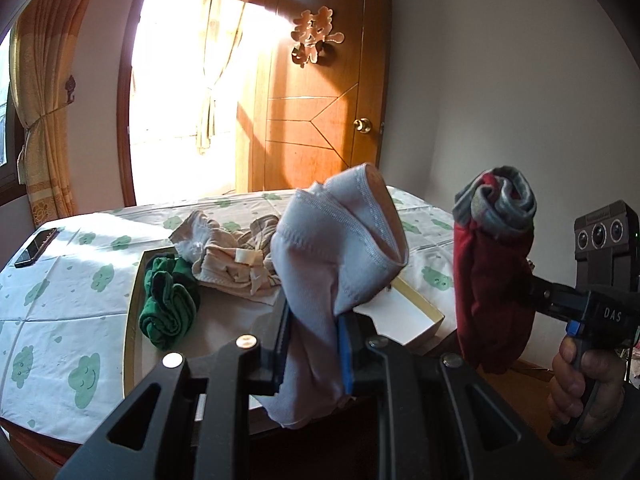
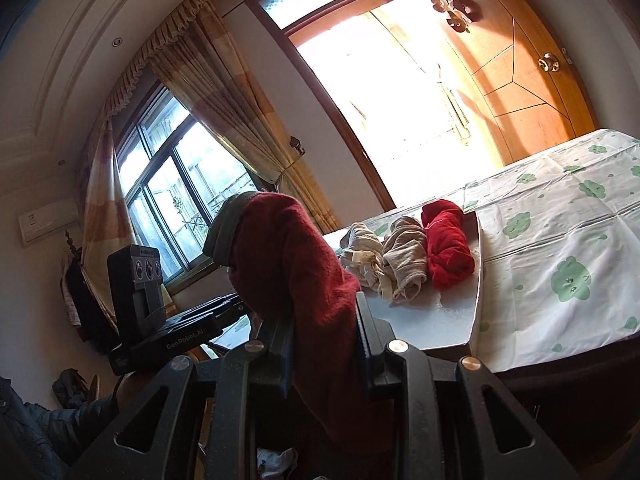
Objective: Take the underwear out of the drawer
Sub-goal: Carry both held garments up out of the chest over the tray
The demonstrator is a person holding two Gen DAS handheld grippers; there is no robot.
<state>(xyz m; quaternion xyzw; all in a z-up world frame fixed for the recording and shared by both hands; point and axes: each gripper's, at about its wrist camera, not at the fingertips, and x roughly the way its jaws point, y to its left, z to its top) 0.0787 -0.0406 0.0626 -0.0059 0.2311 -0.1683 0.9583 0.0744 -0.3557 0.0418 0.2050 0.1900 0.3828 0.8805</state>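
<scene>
My left gripper (image 1: 312,344) is shut on a pale lilac pair of underwear (image 1: 340,240), which stands up above the fingers and hangs below them. To its right, my right gripper (image 1: 530,294) is shut on a dark red pair with a grey waistband (image 1: 492,280), held in a person's hand (image 1: 580,376). The right wrist view shows that same red pair (image 2: 288,264) pinched in the right gripper (image 2: 324,344). Behind it the camera housing (image 2: 136,272) of the left gripper shows. The lilac pair is hidden there. No drawer is in view.
A white tray (image 1: 416,316) (image 2: 440,320) lies on a table with a green-cloud cloth (image 1: 60,300) (image 2: 560,240). On it are a green roll (image 1: 170,304), beige pieces (image 1: 228,256) (image 2: 404,264) and a red roll (image 2: 448,248). A phone (image 1: 36,246) lies far left. A wooden door (image 1: 320,120) stands behind.
</scene>
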